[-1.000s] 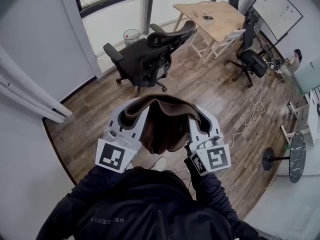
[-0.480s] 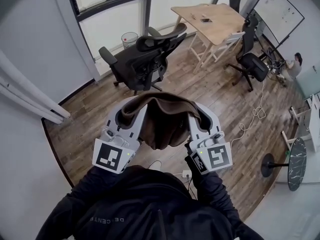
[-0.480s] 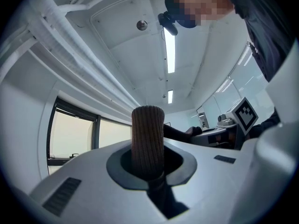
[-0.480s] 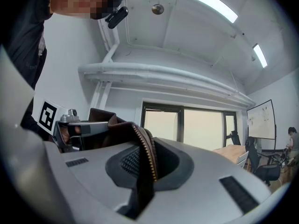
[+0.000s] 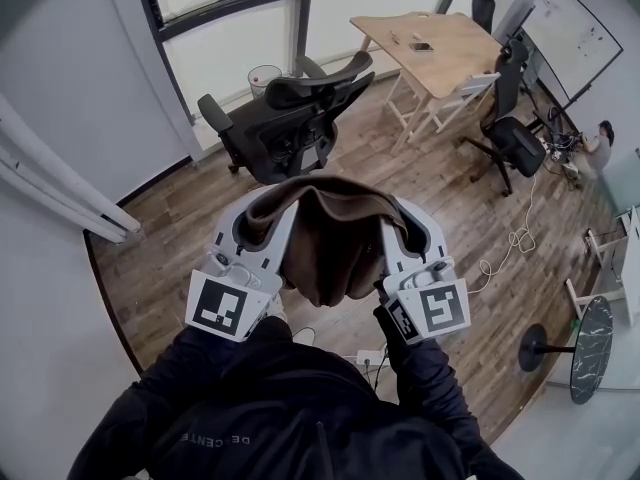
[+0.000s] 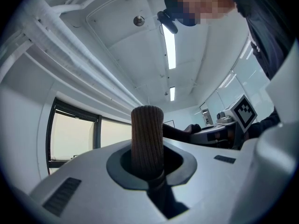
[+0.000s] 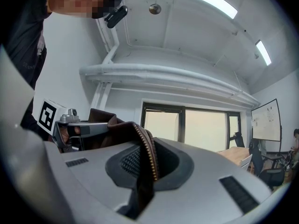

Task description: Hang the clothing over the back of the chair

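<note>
- while your left gripper [image 5: 262, 208] is clamped on the ribbed edge and your right gripper [image 5: 405, 220] on the zipper edge, the brown clothing [image 5: 335, 243] hangs spread between them.
- the chair [image 5: 290, 118] stands ahead of both grippers, well apart and slightly nearer your left; its back seems to lie roughly along the garment's span.

**Fig. Positions of the held clothing and the furniture ahead of it.**
The clothing [image 5: 330, 253] hangs between the left gripper [image 5: 262, 208] and the right gripper [image 5: 403, 223], each clamped on one end of it. Beyond it on the floor stands the chair [image 5: 290, 118]. Behind the chair, a bin [image 5: 263, 76] sits below the window [image 5: 230, 28]. The counter [image 5: 440, 40] lies to the chair's right, and a second chair [image 5: 515, 140] stands right of the counter.
</note>
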A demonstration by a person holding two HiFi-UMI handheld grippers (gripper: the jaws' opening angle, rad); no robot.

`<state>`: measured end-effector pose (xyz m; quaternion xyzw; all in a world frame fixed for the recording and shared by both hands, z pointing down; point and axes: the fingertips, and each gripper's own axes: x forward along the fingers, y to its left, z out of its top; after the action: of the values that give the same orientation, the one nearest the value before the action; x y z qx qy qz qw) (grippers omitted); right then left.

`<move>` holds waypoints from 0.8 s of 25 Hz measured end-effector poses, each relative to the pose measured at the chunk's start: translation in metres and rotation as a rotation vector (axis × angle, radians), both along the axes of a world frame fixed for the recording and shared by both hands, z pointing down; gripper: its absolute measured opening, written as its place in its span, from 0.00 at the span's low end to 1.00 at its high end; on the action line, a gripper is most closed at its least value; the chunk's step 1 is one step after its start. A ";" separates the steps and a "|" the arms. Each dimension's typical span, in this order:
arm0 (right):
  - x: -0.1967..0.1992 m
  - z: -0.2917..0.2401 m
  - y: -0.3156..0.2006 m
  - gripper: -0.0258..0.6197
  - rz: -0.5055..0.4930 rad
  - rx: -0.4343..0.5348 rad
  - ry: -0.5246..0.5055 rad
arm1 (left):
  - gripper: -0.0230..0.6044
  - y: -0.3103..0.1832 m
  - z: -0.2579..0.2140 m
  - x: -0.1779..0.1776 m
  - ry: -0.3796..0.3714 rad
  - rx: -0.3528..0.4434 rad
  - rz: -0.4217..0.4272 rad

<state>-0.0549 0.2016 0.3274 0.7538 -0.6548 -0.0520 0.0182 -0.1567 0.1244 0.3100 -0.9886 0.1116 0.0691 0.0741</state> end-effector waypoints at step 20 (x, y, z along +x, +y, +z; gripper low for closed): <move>0.100 -0.011 -0.113 0.09 0.040 -0.002 0.011 | 0.12 -0.116 -0.010 0.106 0.055 0.000 0.039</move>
<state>0.0451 0.0885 0.3169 0.7665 -0.6394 -0.0551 0.0235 -0.0509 0.0086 0.3002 -0.9883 0.0943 0.0976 0.0696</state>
